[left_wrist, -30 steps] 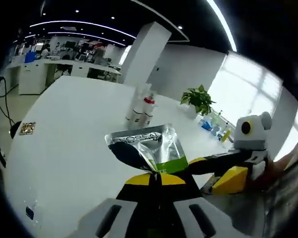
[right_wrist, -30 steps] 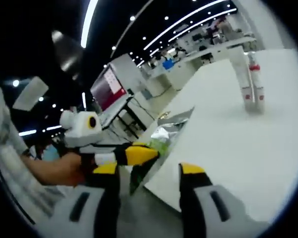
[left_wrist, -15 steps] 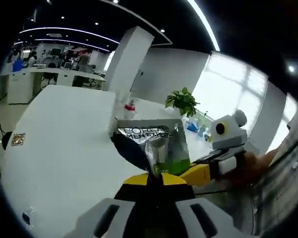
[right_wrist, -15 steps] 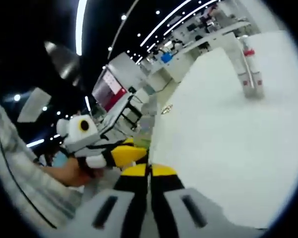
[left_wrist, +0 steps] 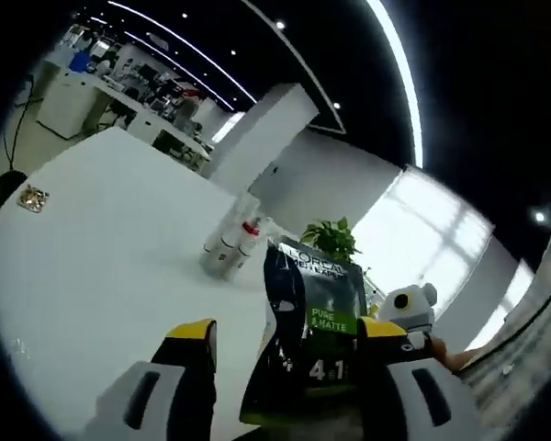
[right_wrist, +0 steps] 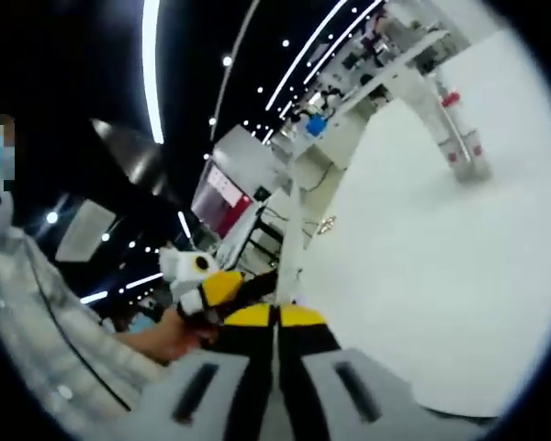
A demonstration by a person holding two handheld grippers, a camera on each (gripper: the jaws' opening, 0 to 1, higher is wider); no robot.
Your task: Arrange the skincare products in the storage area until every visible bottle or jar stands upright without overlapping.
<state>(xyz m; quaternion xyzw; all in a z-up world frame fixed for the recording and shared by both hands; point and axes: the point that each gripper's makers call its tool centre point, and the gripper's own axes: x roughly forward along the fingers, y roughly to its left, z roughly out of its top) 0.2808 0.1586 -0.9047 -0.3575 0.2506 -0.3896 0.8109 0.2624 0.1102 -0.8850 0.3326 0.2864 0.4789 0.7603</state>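
A dark L'Oreal pouch [left_wrist: 317,335] with a green label stands upright between the spread jaws of my left gripper [left_wrist: 285,333], which is open and not pinching it. In the right gripper view the pouch [right_wrist: 290,241] shows edge-on as a thin strip, and my right gripper [right_wrist: 275,317] is shut on its lower edge. The left gripper [right_wrist: 222,290] sits just left of it, held by a hand. A cluster of white bottles [left_wrist: 228,250], one with a red cap, stands upright farther out on the white table [left_wrist: 101,239]; the same bottles [right_wrist: 464,147] appear in the right gripper view.
A small gold item [left_wrist: 29,197] lies near the table's left edge, also visible as the gold item [right_wrist: 326,223]. A potted plant [left_wrist: 331,241] and small bottles stand at the far end. The table edge [right_wrist: 298,276] runs close to both grippers. A person's sleeve [right_wrist: 46,312] is at left.
My left gripper has opened and let go of the pouch. The right gripper, shut half a second ago, keeps hold of it. The pouch now stands upright, facing the left camera.
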